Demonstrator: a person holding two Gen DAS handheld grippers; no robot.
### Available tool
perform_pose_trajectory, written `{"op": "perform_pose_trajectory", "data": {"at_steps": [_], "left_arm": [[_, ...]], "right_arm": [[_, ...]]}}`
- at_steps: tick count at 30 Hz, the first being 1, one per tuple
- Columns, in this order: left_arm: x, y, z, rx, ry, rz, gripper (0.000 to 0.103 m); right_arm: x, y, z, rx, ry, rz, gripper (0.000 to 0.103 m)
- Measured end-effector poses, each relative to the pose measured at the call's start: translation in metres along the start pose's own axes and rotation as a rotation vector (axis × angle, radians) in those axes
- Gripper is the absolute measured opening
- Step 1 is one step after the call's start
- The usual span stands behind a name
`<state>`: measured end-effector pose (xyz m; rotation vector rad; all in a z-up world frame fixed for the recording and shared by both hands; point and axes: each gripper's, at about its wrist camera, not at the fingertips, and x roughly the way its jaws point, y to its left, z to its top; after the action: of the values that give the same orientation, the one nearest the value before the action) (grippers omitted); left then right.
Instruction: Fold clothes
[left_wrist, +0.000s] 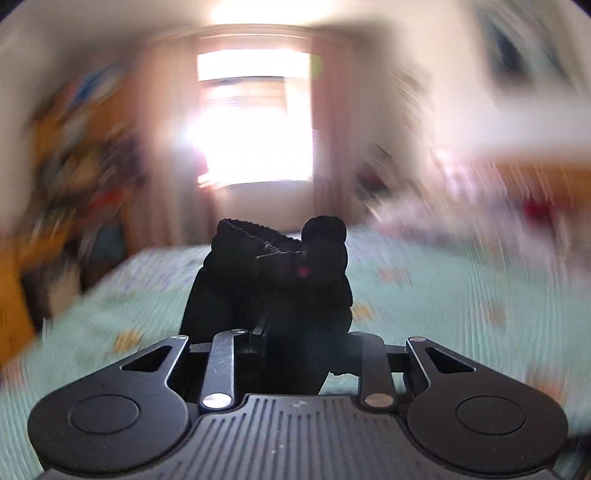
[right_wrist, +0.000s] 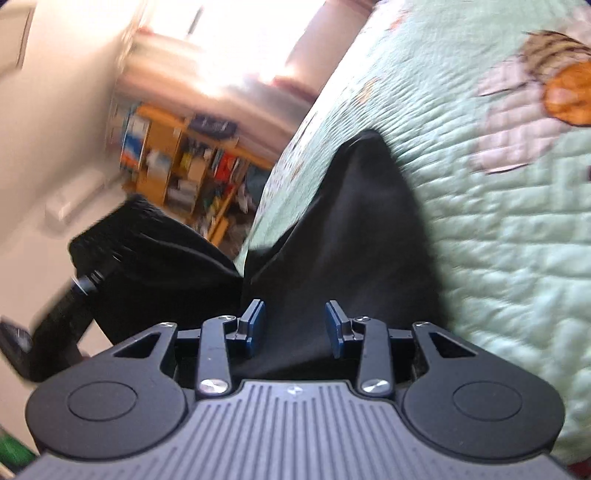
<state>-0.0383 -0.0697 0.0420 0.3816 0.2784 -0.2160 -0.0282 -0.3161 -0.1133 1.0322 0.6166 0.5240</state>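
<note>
In the left wrist view my left gripper (left_wrist: 280, 291) is shut on a bunched black garment (left_wrist: 295, 266); the cloth wraps over both fingers and hides them. It is held above the mint-green quilted bed (left_wrist: 424, 295). In the right wrist view, black cloth (right_wrist: 354, 229) fills the narrow gap between the blue pads (right_wrist: 256, 325) of my right gripper (right_wrist: 295, 325), which grips it. From there the garment stretches to a point against the quilt (right_wrist: 498, 221). Another part runs left to the blurred left gripper (right_wrist: 83, 284).
A bright window (left_wrist: 255, 125) with curtains lies beyond the bed's far end. Wooden shelves (right_wrist: 184, 166) packed with books and boxes stand beside the bed. Blurred pillows or bedding (left_wrist: 480, 199) lie at the far right of the bed. Both views are motion-blurred.
</note>
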Motion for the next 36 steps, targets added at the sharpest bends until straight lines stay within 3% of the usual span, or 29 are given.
{"op": "perform_pose_trajectory", "data": {"at_steps": [4,6,8,15,19,22,27,31,33,36], "left_arm": [[0.053,-0.122,-0.066,0.400,0.153,-0.129,0.031],[0.056,-0.144,-0.089,0.454,0.131,-0.080,0.030],[0.055,-0.144,-0.087,0.437,0.130,-0.070,0.031],[0.053,-0.118,-0.062,0.234,0.149,-0.125,0.031],[0.050,-0.108,-0.055,0.170,0.136,-0.120,0.030],[0.044,-0.090,-0.043,0.068,0.130,-0.135,0.029],[0.023,-0.062,-0.006,-0.034,0.060,-0.114,0.028],[0.009,-0.083,0.003,0.085,-0.020,-0.130,0.029],[0.019,-0.108,-0.012,0.192,0.025,-0.172,0.029],[0.042,-0.137,-0.049,0.235,0.155,-0.272,0.029]], "right_arm": [[-0.009,-0.027,0.006,0.086,-0.048,0.010,0.040],[-0.009,-0.032,0.006,0.112,-0.054,0.026,0.040],[-0.008,-0.033,0.007,0.084,-0.041,0.022,0.040],[-0.003,-0.036,0.006,0.050,-0.025,0.045,0.040],[-0.003,-0.021,0.005,-0.071,-0.010,-0.009,0.040],[-0.003,-0.009,0.004,-0.152,-0.017,-0.047,0.040],[-0.006,-0.004,0.006,-0.189,-0.034,-0.049,0.045],[-0.006,-0.022,0.008,-0.072,-0.033,0.014,0.045],[-0.005,-0.036,0.009,0.022,-0.043,0.057,0.045],[-0.006,-0.046,0.011,0.081,-0.050,0.087,0.043]]}}
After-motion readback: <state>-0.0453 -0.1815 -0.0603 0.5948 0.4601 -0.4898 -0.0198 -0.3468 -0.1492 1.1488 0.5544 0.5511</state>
